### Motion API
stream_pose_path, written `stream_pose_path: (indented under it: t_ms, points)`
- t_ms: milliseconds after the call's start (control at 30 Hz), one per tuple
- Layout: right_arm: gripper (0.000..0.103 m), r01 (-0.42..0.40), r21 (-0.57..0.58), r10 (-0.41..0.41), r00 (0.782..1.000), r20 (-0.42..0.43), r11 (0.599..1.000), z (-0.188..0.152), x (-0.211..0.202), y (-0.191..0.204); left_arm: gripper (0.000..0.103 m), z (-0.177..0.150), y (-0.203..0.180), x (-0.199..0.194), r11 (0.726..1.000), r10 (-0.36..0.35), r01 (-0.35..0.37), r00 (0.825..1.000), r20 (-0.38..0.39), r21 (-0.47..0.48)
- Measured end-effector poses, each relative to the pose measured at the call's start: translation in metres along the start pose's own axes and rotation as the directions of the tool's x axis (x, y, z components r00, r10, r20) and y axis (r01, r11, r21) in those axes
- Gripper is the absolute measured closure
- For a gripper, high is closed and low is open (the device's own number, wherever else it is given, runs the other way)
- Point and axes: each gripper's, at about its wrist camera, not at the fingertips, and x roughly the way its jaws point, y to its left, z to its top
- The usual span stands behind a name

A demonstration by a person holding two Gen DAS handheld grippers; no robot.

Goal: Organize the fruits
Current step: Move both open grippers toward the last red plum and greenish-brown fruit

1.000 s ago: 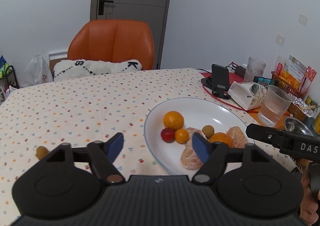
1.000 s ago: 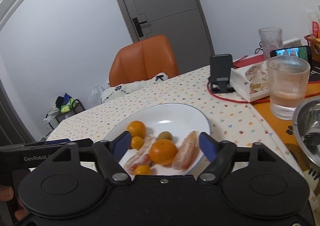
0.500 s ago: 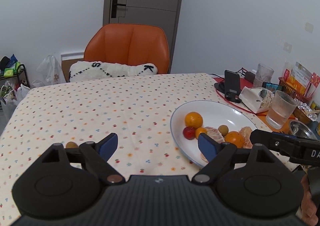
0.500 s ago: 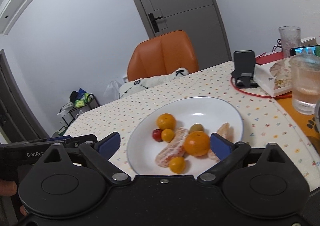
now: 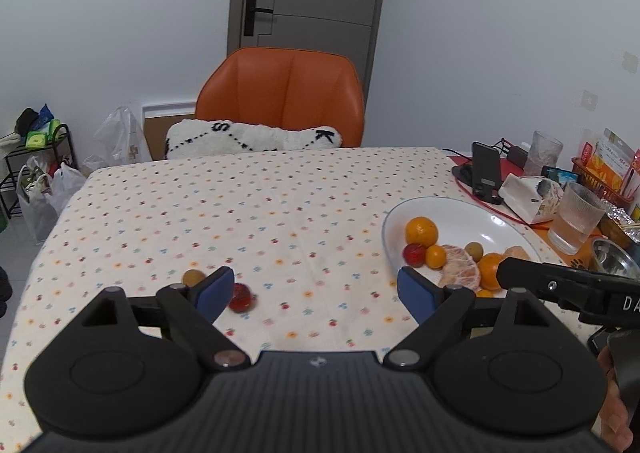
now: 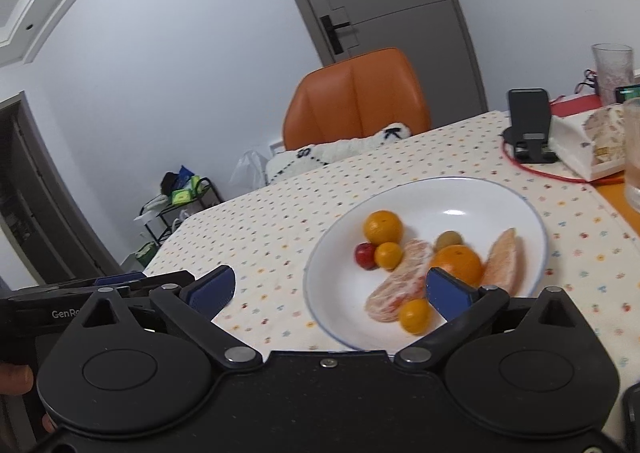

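Note:
A white plate (image 5: 464, 209) (image 6: 480, 193) on the dotted tablecloth holds an orange (image 5: 421, 231) (image 6: 382, 227), a small red fruit (image 5: 414, 254) (image 6: 365, 255), small yellow-orange fruits (image 6: 416, 316), a green-brown fruit (image 6: 448, 240) and peeled citrus pieces (image 6: 400, 289). Off the plate, a red fruit (image 5: 241, 297) and a brownish fruit (image 5: 193, 277) lie on the cloth beside the left finger of my left gripper (image 5: 316, 295). It is open and holds nothing. My right gripper (image 6: 330, 291) is open too, hovering over the plate's near-left edge.
An orange chair (image 5: 282, 97) with a white cushion (image 5: 256, 139) stands at the far side. To the right are a phone stand (image 5: 486, 173), a tissue box (image 5: 532, 195), a ribbed glass (image 5: 578, 219), a metal bowl (image 5: 612, 263) and a snack basket (image 5: 608, 173).
Both grippers have pulled back and up from the plate. The left view has swung left, bringing the red fruit and the brownish fruit on the cloth into sight.

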Motion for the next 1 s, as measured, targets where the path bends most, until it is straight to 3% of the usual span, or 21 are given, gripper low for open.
stream_pose_path:
  t_ms: [1000]
  points:
    - [0.001,-0.137,-0.081,0.131,0.988,-0.082,0.987,-0.009,0.053,0.07,0.016,-0.015,0.079,-0.002,0.99,0.078,-0.082,0.996,-0.04,-0.118]
